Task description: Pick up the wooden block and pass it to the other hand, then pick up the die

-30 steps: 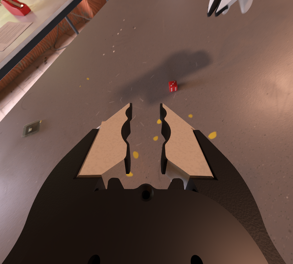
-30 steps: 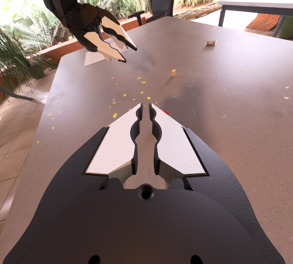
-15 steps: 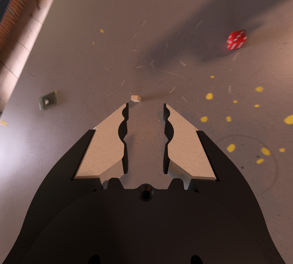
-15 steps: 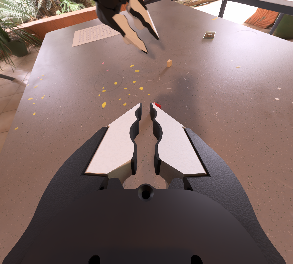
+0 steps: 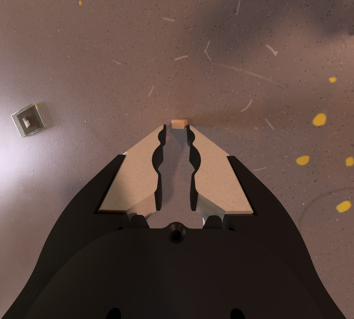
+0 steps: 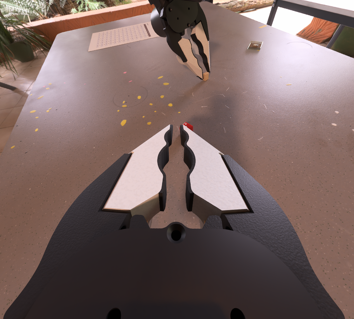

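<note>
A: Left wrist view: left gripper [image 5: 175,126] parted, wooden block [image 5: 179,124] on the table [image 5: 95,42] at the fingertips, not clamped.
B: And the right gripper [image 6: 176,126]?
A: Narrowly apart, empty; red die [image 6: 188,126] at one o'clock of its tips. Small square tray [image 5: 28,120], nine o'clock, holds a tiny piece.

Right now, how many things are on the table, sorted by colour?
Tan: 1, the block
Red: 1, the die
Grey: 1, the small square tray
White: 1, the paper sheet
Total: 4
</note>
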`<action>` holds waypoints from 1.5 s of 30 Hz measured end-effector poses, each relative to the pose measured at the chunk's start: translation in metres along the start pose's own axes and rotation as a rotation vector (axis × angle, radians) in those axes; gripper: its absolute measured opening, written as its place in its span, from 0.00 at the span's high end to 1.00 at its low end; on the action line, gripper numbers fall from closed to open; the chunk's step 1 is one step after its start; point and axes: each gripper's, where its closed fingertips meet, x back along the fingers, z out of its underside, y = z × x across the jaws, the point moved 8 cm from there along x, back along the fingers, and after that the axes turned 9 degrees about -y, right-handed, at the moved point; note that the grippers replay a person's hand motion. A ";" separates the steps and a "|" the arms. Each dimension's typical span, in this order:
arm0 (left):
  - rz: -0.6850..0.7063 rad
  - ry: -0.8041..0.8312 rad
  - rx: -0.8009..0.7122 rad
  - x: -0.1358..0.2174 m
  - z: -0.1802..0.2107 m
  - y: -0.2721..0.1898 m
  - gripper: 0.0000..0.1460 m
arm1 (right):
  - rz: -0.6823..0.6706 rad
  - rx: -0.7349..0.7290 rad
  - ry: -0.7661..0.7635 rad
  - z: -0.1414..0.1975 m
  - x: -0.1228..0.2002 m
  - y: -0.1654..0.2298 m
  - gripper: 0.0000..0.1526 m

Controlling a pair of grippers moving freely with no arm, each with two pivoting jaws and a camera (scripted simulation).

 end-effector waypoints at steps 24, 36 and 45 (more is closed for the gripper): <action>0.083 -0.141 0.043 0.048 -0.025 -0.018 0.91 | 0.063 0.212 0.022 -0.013 0.011 0.011 0.80; 0.662 -0.893 0.561 0.096 -0.083 -0.132 0.91 | 0.274 0.792 -0.019 -0.033 -0.011 0.077 0.74; 0.911 -1.014 0.737 0.082 -0.093 -0.153 0.91 | 0.304 0.920 -0.035 -0.038 -0.018 0.079 0.75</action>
